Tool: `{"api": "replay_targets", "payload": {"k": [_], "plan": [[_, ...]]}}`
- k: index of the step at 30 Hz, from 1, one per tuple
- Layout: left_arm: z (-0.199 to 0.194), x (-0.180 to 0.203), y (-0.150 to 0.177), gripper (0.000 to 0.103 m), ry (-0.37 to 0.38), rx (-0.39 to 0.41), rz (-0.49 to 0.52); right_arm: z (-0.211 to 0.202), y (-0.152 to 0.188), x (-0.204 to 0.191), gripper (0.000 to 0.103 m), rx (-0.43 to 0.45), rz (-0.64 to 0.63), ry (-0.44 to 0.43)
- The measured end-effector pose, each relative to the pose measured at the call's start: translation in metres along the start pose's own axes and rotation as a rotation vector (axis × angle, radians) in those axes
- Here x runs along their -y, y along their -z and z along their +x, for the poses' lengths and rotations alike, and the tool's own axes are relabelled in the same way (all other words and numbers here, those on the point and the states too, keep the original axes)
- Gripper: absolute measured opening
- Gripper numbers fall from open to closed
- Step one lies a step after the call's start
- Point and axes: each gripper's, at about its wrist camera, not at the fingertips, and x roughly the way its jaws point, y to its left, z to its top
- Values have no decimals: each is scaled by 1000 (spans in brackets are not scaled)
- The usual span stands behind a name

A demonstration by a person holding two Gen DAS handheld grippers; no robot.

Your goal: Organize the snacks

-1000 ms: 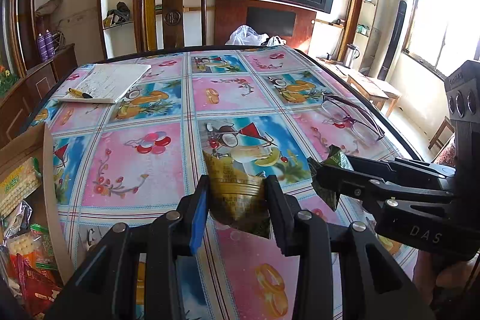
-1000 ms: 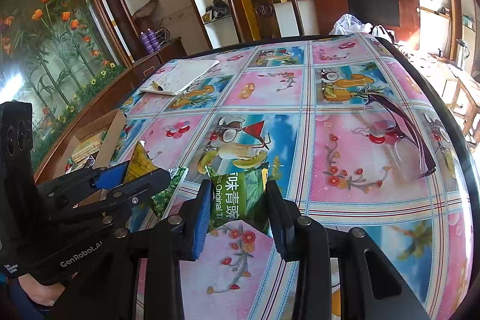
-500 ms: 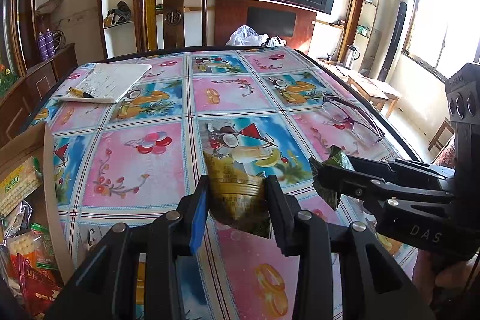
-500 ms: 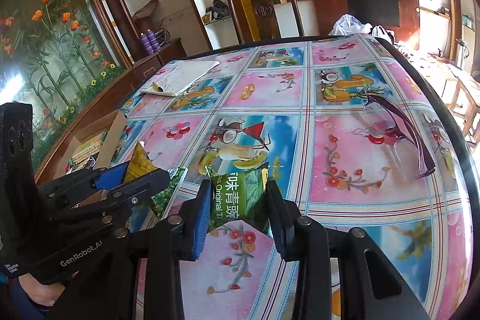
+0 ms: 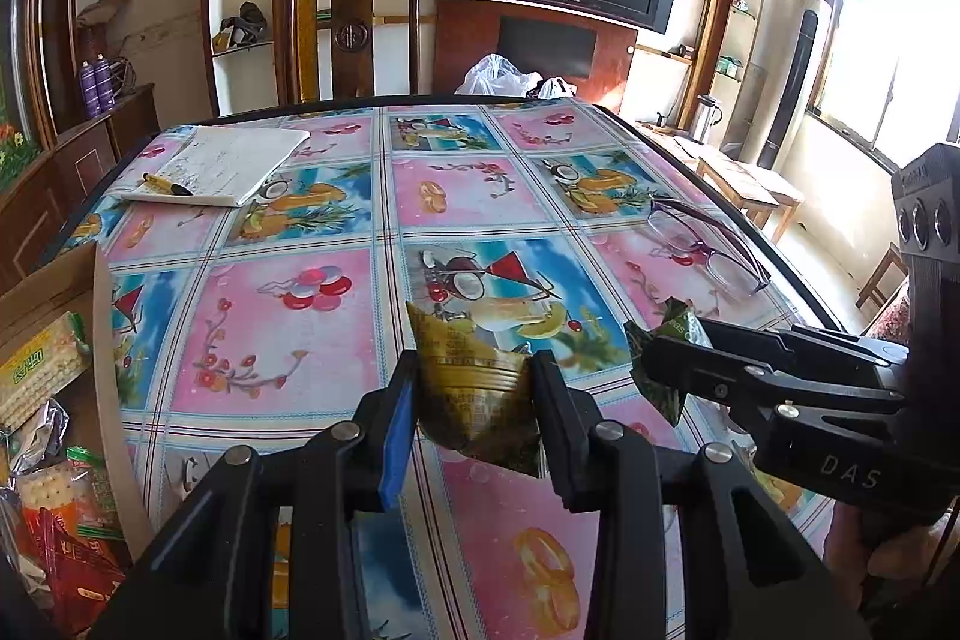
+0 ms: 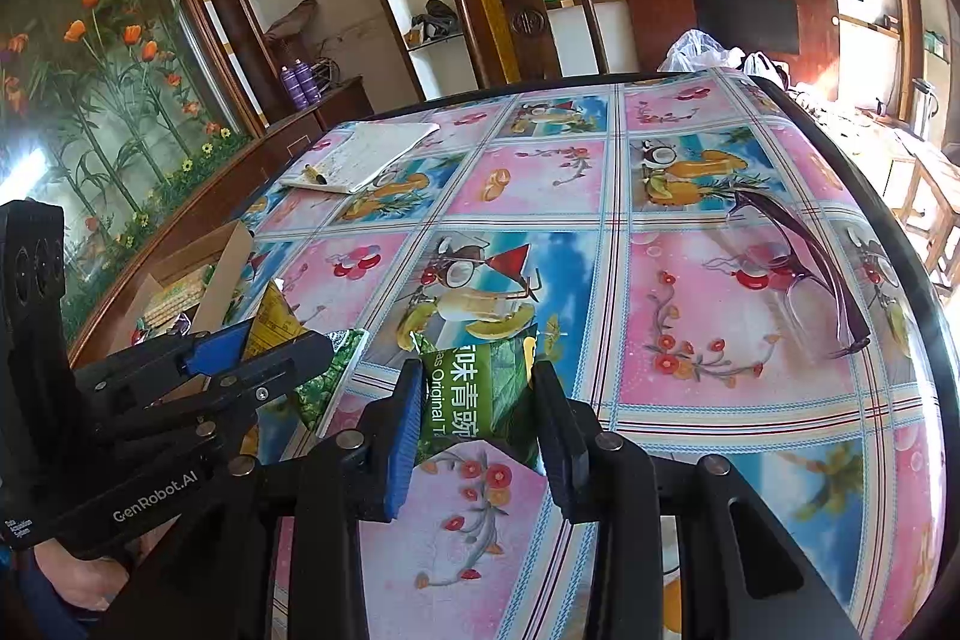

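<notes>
My left gripper (image 5: 474, 388) is shut on a small olive-gold snack packet (image 5: 474, 388), held above the flowery tablecloth (image 5: 282, 322). My right gripper (image 6: 477, 394) is shut on a green pea-snack packet (image 6: 474, 388) with white lettering. In the left wrist view the right gripper (image 5: 651, 361) reaches in from the right with its green packet (image 5: 681, 322). Seen from the right wrist, the left gripper (image 6: 288, 340) comes in from the left holding its yellow-green packet (image 6: 273, 322). Both packets hang side by side near the table's front.
A cardboard box (image 5: 54, 292) with several snack bags stands at the left table edge; its flap (image 6: 225, 268) shows in the right wrist view. Purple glasses (image 5: 708, 244) lie at the right. A notepad (image 5: 234, 163) with a pen lies far left. A wooden chair (image 5: 354, 34) stands behind.
</notes>
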Motion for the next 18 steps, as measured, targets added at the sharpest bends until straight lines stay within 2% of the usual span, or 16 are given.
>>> {"api": "replay_targets", "payload": {"k": [13, 18], "plan": [[-11, -23, -7, 36, -23, 35, -70, -1, 2, -5, 38, 5, -9, -15], [-14, -25, -9, 36, -31, 49, -63, -1, 3, -11, 38, 11, -9, -37]]}}
